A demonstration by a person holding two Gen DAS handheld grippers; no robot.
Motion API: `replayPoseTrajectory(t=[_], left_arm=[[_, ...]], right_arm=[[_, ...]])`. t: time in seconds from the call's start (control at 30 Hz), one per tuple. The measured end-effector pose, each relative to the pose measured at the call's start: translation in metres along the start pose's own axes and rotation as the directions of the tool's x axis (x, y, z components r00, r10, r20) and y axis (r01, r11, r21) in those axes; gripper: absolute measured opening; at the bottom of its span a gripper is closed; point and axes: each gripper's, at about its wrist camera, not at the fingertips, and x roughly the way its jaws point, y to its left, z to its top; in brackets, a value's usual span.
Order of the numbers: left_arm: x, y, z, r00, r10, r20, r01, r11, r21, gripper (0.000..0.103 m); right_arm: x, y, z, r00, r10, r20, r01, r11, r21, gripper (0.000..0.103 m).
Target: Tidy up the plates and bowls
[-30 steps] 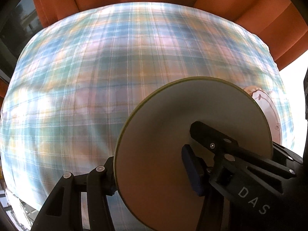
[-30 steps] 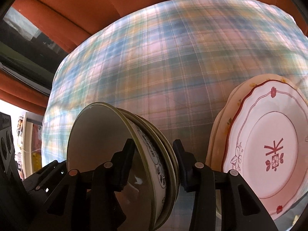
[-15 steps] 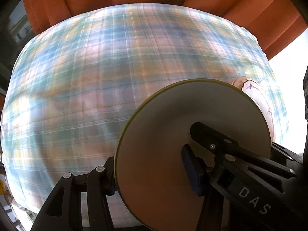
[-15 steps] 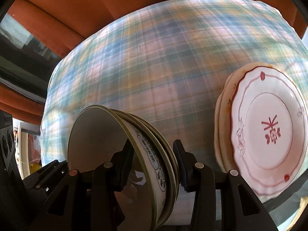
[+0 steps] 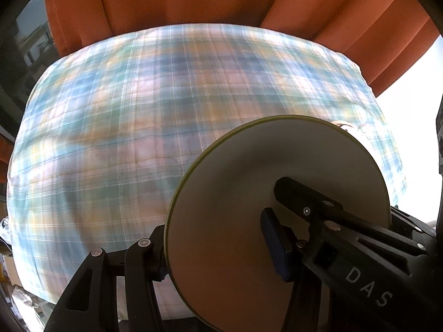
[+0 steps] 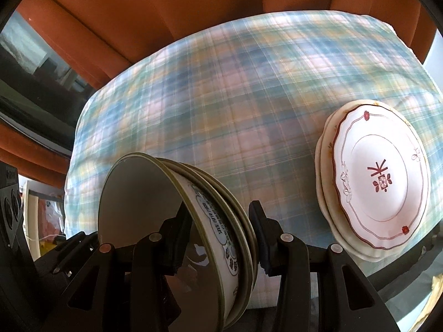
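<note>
Both claws, left (image 5: 218, 251) marked "DAS", right (image 6: 218, 233), clamp nested bowls (image 6: 177, 221).

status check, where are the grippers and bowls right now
Left gripper and right gripper both clamped on the nested bowls, held over the plaid cloth. Plate stack right. Nothing in the way.

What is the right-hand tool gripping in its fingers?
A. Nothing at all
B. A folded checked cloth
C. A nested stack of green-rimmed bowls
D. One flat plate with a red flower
C: the right gripper has one finger inside and one outside the rims of the nested bowls, while the flowered plates lie apart on the checked tablecloth.
</note>
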Motion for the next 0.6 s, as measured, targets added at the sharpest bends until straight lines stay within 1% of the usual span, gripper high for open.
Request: replayPoseTrajectory(t=[0.23,0.6], left_arm=[[-0.001,-0.017,-0.002,0.999,0.029,0.036,-0.028,0.999,-0.042,0.056],[-0.003,-0.072,0.008,0.995,0.065,0.079,-0.056,0.993,-0.100,0.056]], right_arm=[[-0.006,-0.009,0.003,0.999,0.034,0.015,-0.033,0.998,-0.049,0.045],[-0.031,-0.055,0.021,0.997,0.072,0.017,-0.069,0.991,-0.114,0.045]])
